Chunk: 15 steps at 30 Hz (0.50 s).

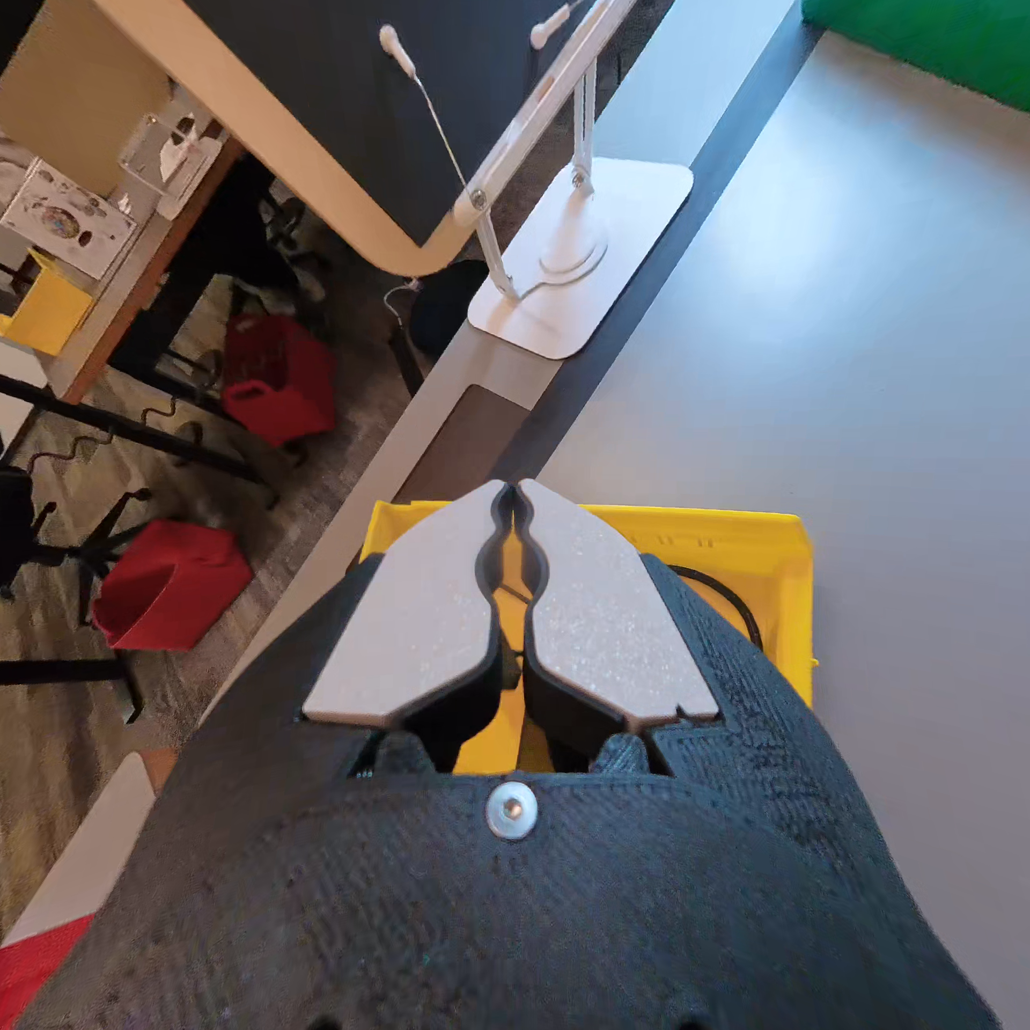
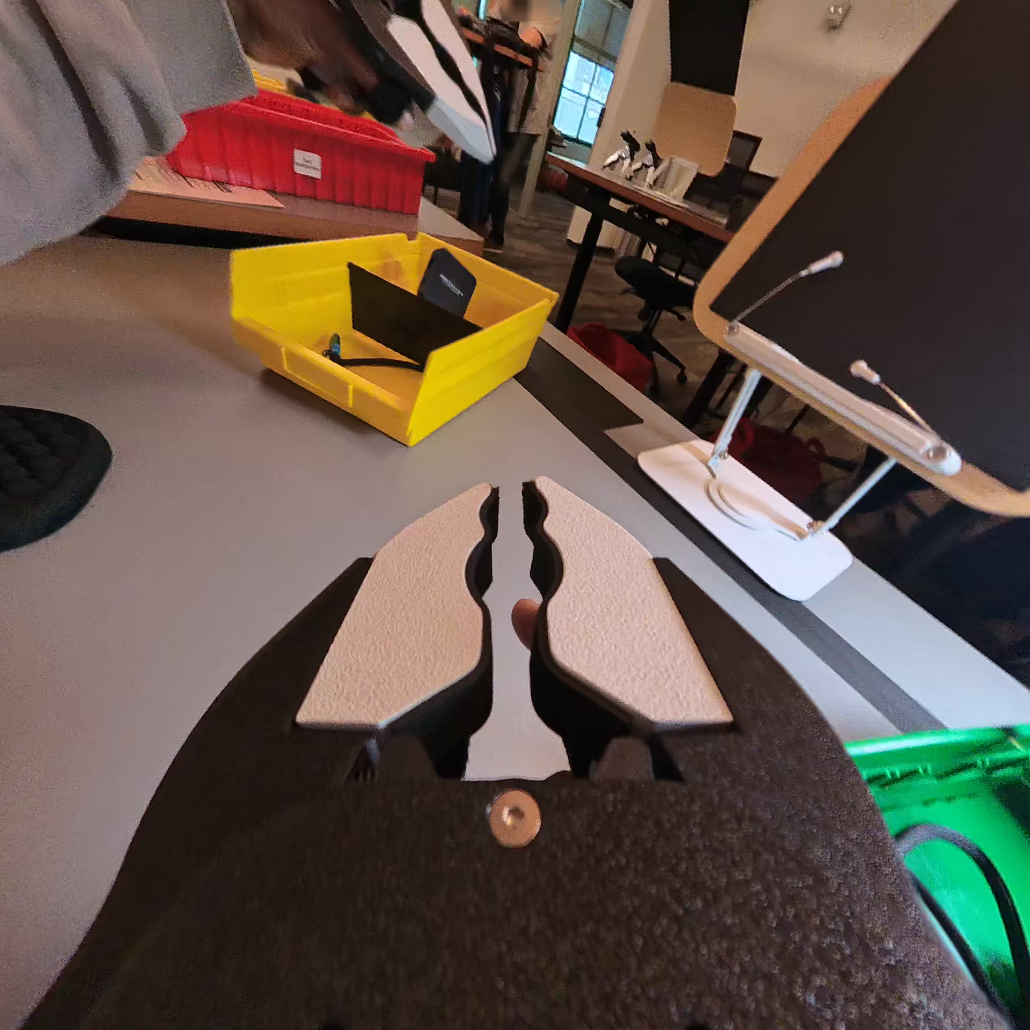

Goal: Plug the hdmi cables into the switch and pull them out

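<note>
The yellow bin [image 2: 390, 356] sits on the grey counter [image 2: 223, 501] near its far edge. Inside the bin, a black divider [image 2: 401, 320] stands upright; a small black box [image 2: 447, 290], probably the switch, leans behind it, and a black cable [image 2: 368, 362] lies in front of it. The left gripper [image 1: 513, 490] hangs directly above the bin, fingertips touching, holding nothing. The right gripper [image 2: 510, 490] hovers over bare counter well short of the bin, parted by a narrow gap, empty.
</note>
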### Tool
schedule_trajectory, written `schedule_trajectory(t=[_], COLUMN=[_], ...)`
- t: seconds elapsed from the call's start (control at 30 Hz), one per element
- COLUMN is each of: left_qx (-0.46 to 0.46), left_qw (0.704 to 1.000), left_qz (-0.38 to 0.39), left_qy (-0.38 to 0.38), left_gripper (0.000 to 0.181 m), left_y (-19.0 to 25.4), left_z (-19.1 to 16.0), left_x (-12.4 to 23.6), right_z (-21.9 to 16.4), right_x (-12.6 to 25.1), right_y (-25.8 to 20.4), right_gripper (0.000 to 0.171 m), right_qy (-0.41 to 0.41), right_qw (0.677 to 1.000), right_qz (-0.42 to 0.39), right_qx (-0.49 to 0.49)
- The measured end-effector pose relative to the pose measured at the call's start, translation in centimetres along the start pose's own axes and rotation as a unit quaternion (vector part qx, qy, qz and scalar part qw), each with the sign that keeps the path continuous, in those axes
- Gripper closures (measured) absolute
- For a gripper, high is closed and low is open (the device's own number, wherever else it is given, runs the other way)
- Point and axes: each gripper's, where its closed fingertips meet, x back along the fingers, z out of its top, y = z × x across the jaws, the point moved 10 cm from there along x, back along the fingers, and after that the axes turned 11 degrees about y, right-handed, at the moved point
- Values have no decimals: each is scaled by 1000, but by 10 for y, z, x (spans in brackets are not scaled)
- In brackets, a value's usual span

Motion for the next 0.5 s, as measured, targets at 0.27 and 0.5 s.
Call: schedule_trajectory(t=[0.27,0.5], left_qx=[107,151], left_qw=[991,964], left_qz=[59,49], left_qy=[-54,-213], left_gripper=[172,146], left_y=[-49,-67], left_z=[-48,-118], left_x=[7,-22], right_z=[-2,-15], right_x=[-8,-9], right_y=[-4,-1], right_gripper=[163,163], right_qy=[9,-3], right_qw=[1000,1000], right_qz=[5,5], right_qx=[10,7])
